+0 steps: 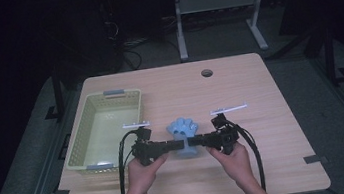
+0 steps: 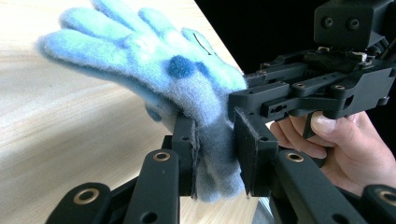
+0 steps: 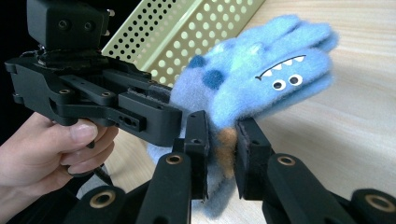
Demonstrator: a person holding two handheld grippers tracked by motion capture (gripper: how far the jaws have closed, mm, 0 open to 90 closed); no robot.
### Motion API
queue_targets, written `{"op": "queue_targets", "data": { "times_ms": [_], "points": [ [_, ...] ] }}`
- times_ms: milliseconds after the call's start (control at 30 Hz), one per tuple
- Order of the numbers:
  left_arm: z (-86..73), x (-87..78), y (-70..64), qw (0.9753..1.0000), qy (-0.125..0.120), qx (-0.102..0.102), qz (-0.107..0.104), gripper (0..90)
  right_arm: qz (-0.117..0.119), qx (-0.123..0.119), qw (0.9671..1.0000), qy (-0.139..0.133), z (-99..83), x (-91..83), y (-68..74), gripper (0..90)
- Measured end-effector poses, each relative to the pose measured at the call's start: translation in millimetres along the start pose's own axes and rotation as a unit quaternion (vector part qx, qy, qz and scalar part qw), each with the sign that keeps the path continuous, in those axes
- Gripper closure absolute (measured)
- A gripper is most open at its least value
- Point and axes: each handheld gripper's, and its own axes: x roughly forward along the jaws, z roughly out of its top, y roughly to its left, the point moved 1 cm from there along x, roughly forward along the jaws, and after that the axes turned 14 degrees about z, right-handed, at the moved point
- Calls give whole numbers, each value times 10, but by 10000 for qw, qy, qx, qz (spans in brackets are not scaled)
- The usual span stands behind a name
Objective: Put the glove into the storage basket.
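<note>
Fleece item: one blue monster glove (image 1: pixel 182 128), spotted, toothed face on one side. Held off the table (image 1: pixel 239 83) just right of the pale-green perforated basket (image 1: pixel 105 128). My left gripper (image 2: pixel 215 154) clamps the cuff from the basket side; my right gripper (image 3: pixel 223 156) clamps the same cuff from the far side. Fingers point away from me; cuff nearest me. Basket lies closer to my left hand.

The glove (image 1: pixel 182 128) sits on the table (image 1: pixel 259 85), just right of the basket (image 1: pixel 77 139). The left gripper (image 1: pixel 176 146) and right gripper (image 1: pixel 192 143) flank the glove's near end.
</note>
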Motion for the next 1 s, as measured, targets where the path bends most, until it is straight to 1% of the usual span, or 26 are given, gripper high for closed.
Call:
{"op": "queue_targets", "data": {
  "times_ms": [100, 200, 233, 267, 367, 400, 467, 533, 567, 633, 667, 833, 867, 900, 967, 1000],
  "points": [
    [18, -23, -9, 10000, -13, -55, -8, 702, 15, -19, 10000, 9, 28, 1, 22, 772],
    [64, -68, -8, 9999, -23, -112, -63, 702, 29, -90, 10000, -11, 97, 2, 61, 773],
    [64, -68, -8, 9999, -23, -112, -63, 703, 29, -90, 10000, -11, 97, 2, 61, 773],
    [89, -99, -12, 10000, -46, -43, -60, 703, 52, -95, 9999, 2, 126, 0, 81, 773],
    [115, -129, -16, 9999, -70, -65, -71, 703, 105, -86, 9999, -7, 156, 1, 93, 773],
    [129, -141, -10, 9999, -67, -27, -72, 703, 130, -101, 9999, -23, 173, 3, 101, 773],
    [169, -182, -3, 9999, -106, -9, -75, 703, 135, -151, 9998, -6, 232, 18, 130, 774],
    [183, -203, -2, 9999, -119, -15, -70, 703, 144, -153, 9998, -20, 245, 24, 137, 774],
    [190, -216, 7, 9999, -118, -4, -95, 703, 179, -172, 9997, -31, 271, 38, 151, 774],
    [200, -249, 31, 9997, -107, -64, -187, 703, 203, -173, 9996, -38, 282, 42, 161, 774],
    [200, -285, 45, 9997, -135, -61, -187, 703, 268, -154, 9995, -78, 297, 58, 181, 774],
    [210, -357, 59, 9997, -175, -34, -156, 703, 287, -203, 9994, -58, 326, 111, 222, 774],
    [217, -385, 65, 9997, -201, -44, -160, 703, 276, -257, 9993, -51, 348, 131, 250, 774],
    [217, -385, 65, 9997, -201, -44, -160, 703, 276, -257, 9993, -51, 348, 131, 250, 774],
    [228, -415, 70, 9997, -198, -25, -140, 703, 251, -343, 9991, 17, 383, 156, 282, 774],
    [237, -439, 78, 9997, -212, -10, -127, 703, 252, -325, 9992, 31, 393, 164, 293, 774]
  ]
}}
